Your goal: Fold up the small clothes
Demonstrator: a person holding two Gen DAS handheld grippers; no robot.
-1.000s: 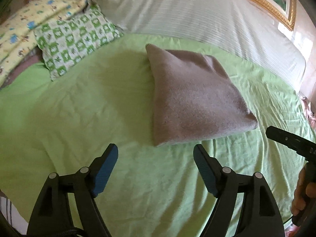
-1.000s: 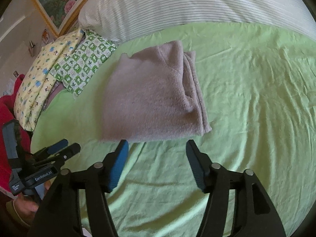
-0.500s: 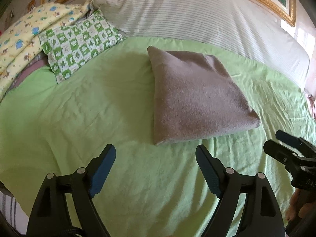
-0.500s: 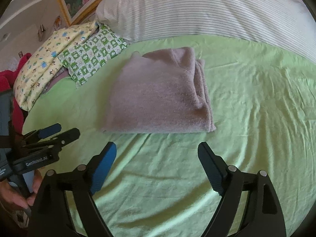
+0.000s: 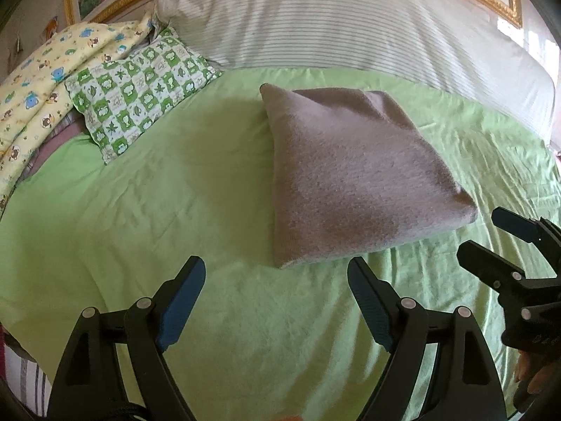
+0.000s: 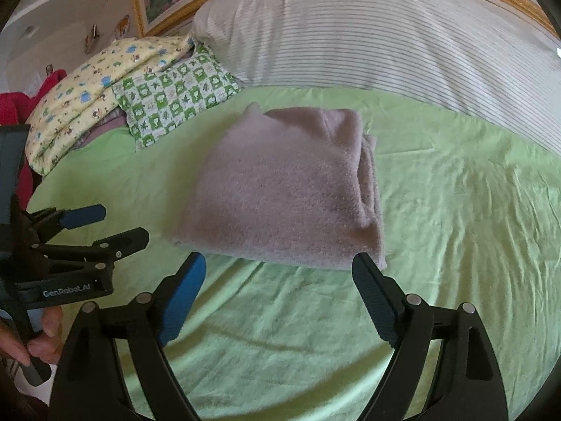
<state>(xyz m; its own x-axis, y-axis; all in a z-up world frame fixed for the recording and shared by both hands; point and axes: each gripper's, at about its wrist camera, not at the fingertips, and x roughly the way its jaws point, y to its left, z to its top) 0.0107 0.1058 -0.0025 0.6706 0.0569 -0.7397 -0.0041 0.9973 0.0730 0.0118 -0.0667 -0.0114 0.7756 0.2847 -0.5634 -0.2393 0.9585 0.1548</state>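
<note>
Both claws, left claw and right claw, gape empty before the soft, floppy, folded mauve fleece garment; pinch its thick near edge.

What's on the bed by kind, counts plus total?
Folded grey garment: 1
Striped pillow: 1
Green check pillow: 1
Yellow print blanket: 1
Red cloth, at the edge: 1
Total: 5
Not counted: the green sheet under them.
</note>
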